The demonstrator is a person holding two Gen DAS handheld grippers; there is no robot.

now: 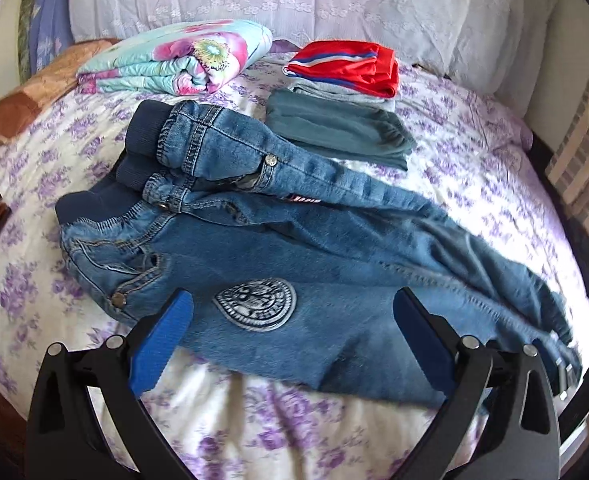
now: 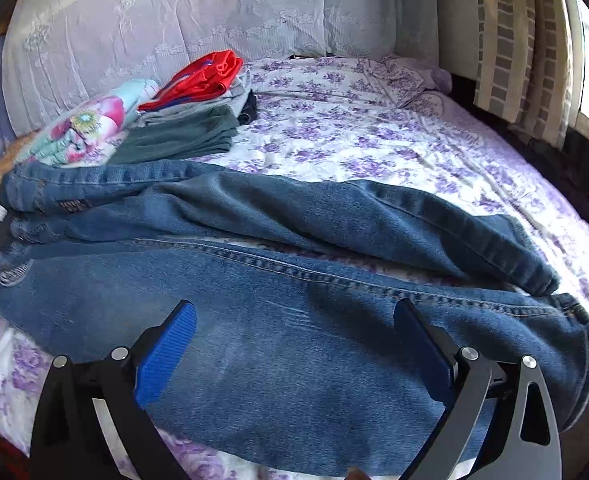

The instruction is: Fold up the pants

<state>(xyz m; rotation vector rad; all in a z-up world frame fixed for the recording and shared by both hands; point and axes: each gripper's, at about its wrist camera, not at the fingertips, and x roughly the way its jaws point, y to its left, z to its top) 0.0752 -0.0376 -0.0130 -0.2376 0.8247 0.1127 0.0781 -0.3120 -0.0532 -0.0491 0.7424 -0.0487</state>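
Blue denim jeans (image 1: 294,248) lie spread on the bed, with the dark ribbed waistband at the left and the legs running right. A round grey patch (image 1: 256,304) sits on the near leg. My left gripper (image 1: 292,308) is open, its blue pads either side of the near thigh, just above the cloth. In the right wrist view the jeans' legs (image 2: 294,280) cross the frame, the far leg rumpled over the near one. My right gripper (image 2: 294,316) is open over the near leg, holding nothing.
The bed has a purple-flowered sheet (image 1: 474,140). A folded floral quilt (image 1: 178,60) and a stack of folded clothes, red on top (image 1: 346,68) and teal below (image 1: 334,128), lie behind the jeans. White lace-covered pillows (image 2: 214,8) line the headboard. A curtain (image 2: 522,40) hangs at right.
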